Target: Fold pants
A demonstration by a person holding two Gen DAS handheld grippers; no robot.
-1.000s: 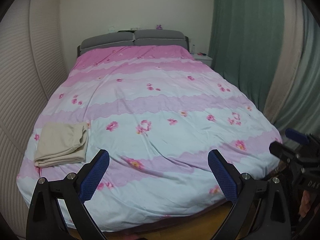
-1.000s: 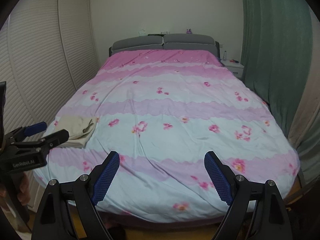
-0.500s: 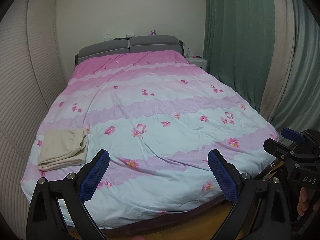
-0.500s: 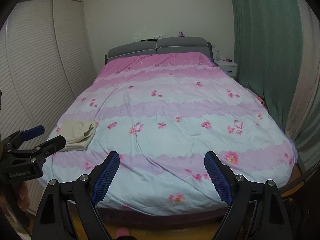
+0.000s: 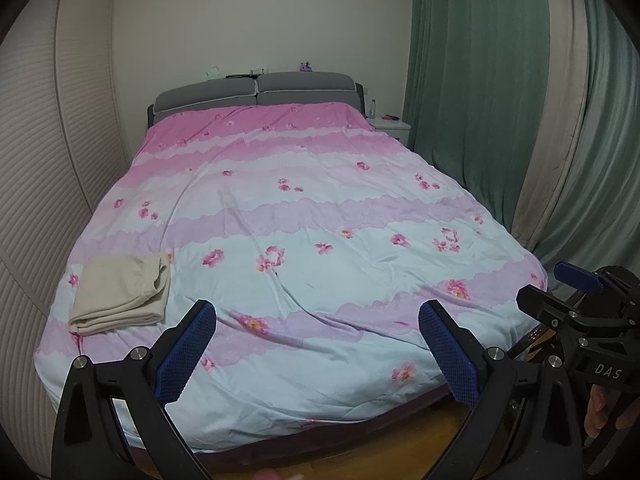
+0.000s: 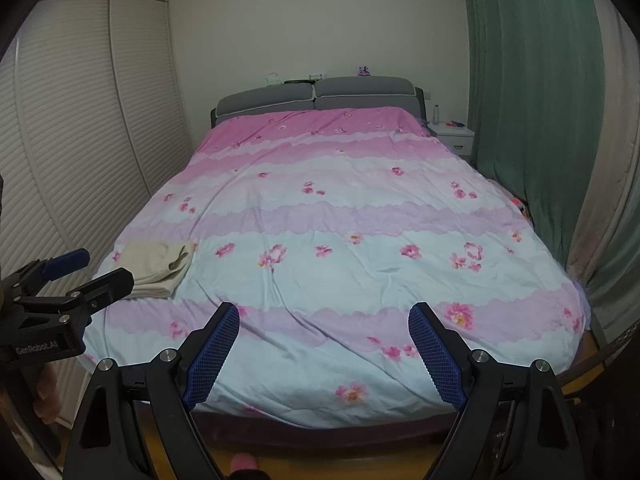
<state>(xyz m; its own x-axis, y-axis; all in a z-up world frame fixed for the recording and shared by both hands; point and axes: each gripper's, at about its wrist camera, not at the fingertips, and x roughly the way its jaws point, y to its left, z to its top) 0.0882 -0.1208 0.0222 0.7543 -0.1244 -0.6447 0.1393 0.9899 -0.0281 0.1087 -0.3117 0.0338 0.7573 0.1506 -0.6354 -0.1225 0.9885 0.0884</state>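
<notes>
Pants folded, both grippers held clear at the foot of the bed.

The pants [image 5: 120,294] lie as a neat beige stack at the bed's [image 5: 320,396] near left corner. Left gripper [image 5: 316,354] and right gripper [image 6: 322,354] hover apart from them, jaws wide and empty, likely because the fold looks finished.

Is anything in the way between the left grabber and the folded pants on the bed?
Nothing visible is. The left gripper is open and empty, and only bare quilt lies between it and the folded beige pants near the bed's left edge.
</notes>
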